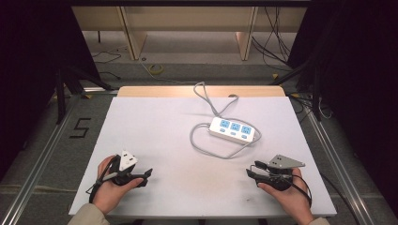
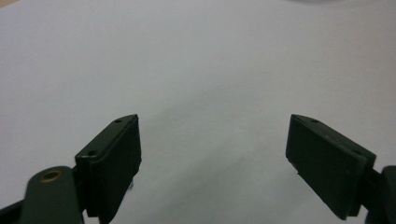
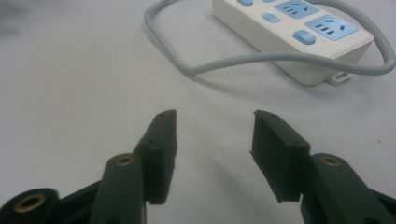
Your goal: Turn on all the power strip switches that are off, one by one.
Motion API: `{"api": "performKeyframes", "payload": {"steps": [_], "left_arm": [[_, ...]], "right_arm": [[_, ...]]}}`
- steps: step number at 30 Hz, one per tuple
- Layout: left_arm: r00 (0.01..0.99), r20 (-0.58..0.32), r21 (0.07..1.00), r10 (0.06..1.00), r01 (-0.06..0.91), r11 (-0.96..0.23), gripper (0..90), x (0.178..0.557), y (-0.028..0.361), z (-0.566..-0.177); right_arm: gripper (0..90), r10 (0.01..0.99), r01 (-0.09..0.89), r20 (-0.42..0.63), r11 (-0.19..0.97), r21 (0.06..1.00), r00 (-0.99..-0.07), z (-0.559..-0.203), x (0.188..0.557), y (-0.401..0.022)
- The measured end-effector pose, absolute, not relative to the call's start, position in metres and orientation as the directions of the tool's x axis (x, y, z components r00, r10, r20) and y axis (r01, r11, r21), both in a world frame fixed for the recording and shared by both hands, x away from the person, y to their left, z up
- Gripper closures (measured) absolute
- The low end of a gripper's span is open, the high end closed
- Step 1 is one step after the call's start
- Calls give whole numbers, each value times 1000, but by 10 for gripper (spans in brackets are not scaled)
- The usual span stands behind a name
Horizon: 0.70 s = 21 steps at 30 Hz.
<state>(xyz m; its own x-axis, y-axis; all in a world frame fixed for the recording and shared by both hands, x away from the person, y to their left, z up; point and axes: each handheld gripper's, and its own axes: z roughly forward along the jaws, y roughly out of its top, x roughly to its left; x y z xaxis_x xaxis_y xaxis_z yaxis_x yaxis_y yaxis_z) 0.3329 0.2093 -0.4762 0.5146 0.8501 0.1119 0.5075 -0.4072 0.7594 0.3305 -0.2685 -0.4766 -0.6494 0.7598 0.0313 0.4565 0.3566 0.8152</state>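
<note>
High view: a white rectangular tabletop (image 1: 155,136) carries a white plastic power strip with three blue socket panels (image 1: 234,129), lying right of centre toward the far edge, its grey cable (image 1: 202,141) looped around its left and near sides and trailing off the far edge. The left hand (image 1: 109,185) rests at the near left corner, palm-side inward, holding the left black two-jaw gripper (image 1: 148,176) pointed to the right. The right hand (image 1: 285,191) rests at the near right, holding the right black two-jaw gripper (image 1: 250,171) pointed to the left. Both grippers are well apart from the strip.

Left gripper view: fingers (image 2: 112,161) spread wide over bare tabletop, gripping nothing.

Right gripper view: fingers (image 3: 161,149) parted, empty, low over the tabletop; the power strip and cable loop lie ahead, apart from them.
</note>
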Motion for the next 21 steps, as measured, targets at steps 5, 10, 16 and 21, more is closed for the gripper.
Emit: {"api": "performKeyframes", "payload": {"steps": [5, 10, 16, 21], "left_arm": [[508, 113, 760, 854, 510, -403, 181, 332, 209, -476], [498, 110, 761, 860, 514, -396, 180, 331, 210, -476], [496, 89, 774, 864, 511, -373, 176, 333, 208, -475], [496, 90, 772, 864, 513, -375, 175, 334, 207, -476]], "right_arm": [[621, 754, 454, 8, 388, 802, -657, -476, 330, -267], [753, 748, 449, -14, 414, 792, -664, -472, 331, -265], [883, 741, 415, -77, 455, 788, -667, -467, 336, -262], [900, 745, 415, -111, 482, 772, -658, -464, 346, -257]]}}
